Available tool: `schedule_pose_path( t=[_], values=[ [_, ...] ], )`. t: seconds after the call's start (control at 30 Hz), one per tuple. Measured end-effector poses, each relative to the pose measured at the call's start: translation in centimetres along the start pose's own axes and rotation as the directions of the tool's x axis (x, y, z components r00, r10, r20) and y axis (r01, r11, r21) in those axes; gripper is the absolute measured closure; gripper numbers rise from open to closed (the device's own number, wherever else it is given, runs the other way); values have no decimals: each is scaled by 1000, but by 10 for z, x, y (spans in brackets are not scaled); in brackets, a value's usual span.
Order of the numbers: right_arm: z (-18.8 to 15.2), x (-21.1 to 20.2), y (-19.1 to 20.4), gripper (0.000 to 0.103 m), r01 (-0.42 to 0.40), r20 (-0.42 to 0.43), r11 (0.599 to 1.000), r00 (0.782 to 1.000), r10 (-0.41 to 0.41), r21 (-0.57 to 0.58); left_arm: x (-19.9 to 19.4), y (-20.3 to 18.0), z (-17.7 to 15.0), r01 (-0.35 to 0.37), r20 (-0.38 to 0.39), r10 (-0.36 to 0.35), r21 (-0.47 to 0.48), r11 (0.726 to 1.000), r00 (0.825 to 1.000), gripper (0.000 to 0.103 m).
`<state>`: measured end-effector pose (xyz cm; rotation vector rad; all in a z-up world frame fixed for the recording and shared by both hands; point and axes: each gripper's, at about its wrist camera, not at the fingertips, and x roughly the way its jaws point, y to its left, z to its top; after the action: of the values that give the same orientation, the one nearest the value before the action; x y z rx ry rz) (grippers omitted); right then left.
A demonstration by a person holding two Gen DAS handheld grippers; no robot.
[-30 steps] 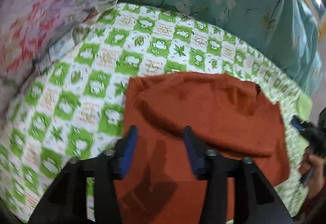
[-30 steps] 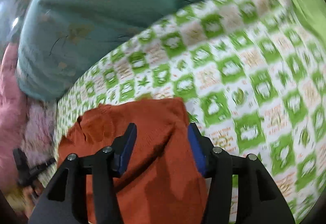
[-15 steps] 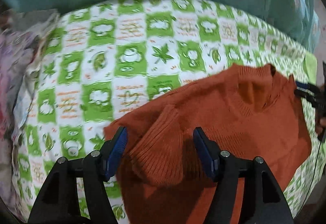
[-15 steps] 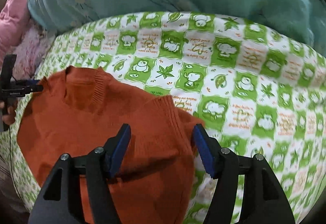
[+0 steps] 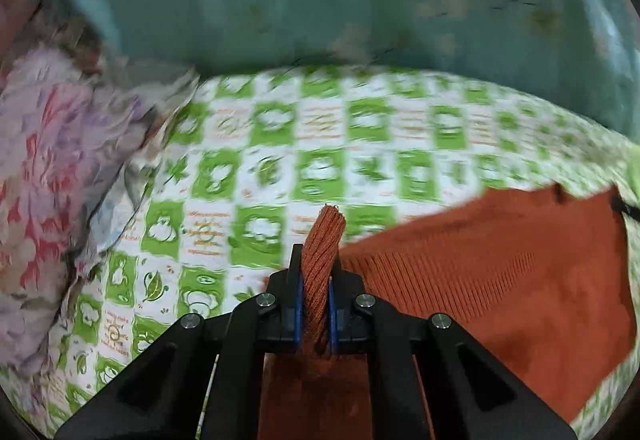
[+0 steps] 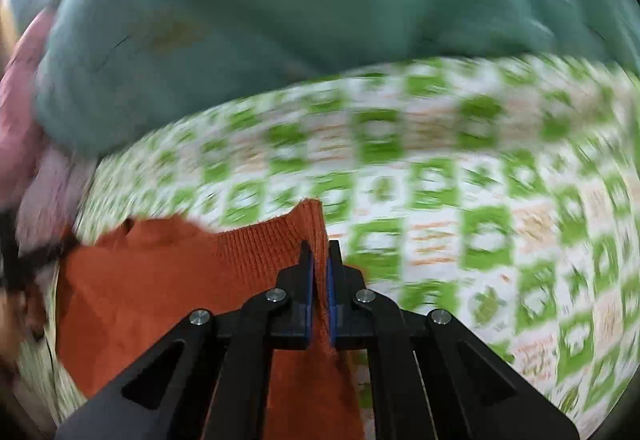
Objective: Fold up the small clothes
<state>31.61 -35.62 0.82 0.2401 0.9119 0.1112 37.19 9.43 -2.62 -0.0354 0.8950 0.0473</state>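
A small rust-orange knit sweater lies on a green-and-white checked sheet. My left gripper is shut on a ribbed edge of the sweater, which sticks up between the blue pads. In the right wrist view the sweater spreads to the left, and my right gripper is shut on another ribbed edge of it. The sweater's lower part is hidden behind both grippers. The right wrist view is blurred by motion.
A teal quilt is bunched along the far side of the sheet. A pink floral cloth lies at the left. The other gripper and a hand show at the left edge of the right wrist view.
Both grippers were open over the sweater's shoulders half a second ago. Both have since closed on ribbed edges of the sweater, and both views are swinging.
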Motion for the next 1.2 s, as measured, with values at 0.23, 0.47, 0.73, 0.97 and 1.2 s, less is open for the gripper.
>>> schedule_pose_path(
  t=[0.23, 0.47, 0.73, 0.97, 1.2],
  values=[
    [-9, 8, 12, 66, 81, -54, 996, 995, -79, 32, 7, 3, -3, -39, -72, 32, -93, 995, 997, 56],
    [-30, -48, 32, 59, -26, 19, 999, 1000, 25, 41, -77, 14, -53, 24, 34, -17, -236, 972, 999, 53],
    [-114, -32, 98, 59, -216, -197, 976, 956, 217, 25, -73, -50, -125, 236, -76, -259, -225, 945, 963, 56],
    [-152, -36, 28, 97, -79, -297, 987, 947, 118, 142, -62, 5, -162, 203, -103, -239, -283, 938, 965, 93],
    [-160, -67, 35, 91, -18, -279, 995, 959, 44, 96, -98, 23, -183, 170, -125, -225, -347, 922, 966, 61]
  ],
)
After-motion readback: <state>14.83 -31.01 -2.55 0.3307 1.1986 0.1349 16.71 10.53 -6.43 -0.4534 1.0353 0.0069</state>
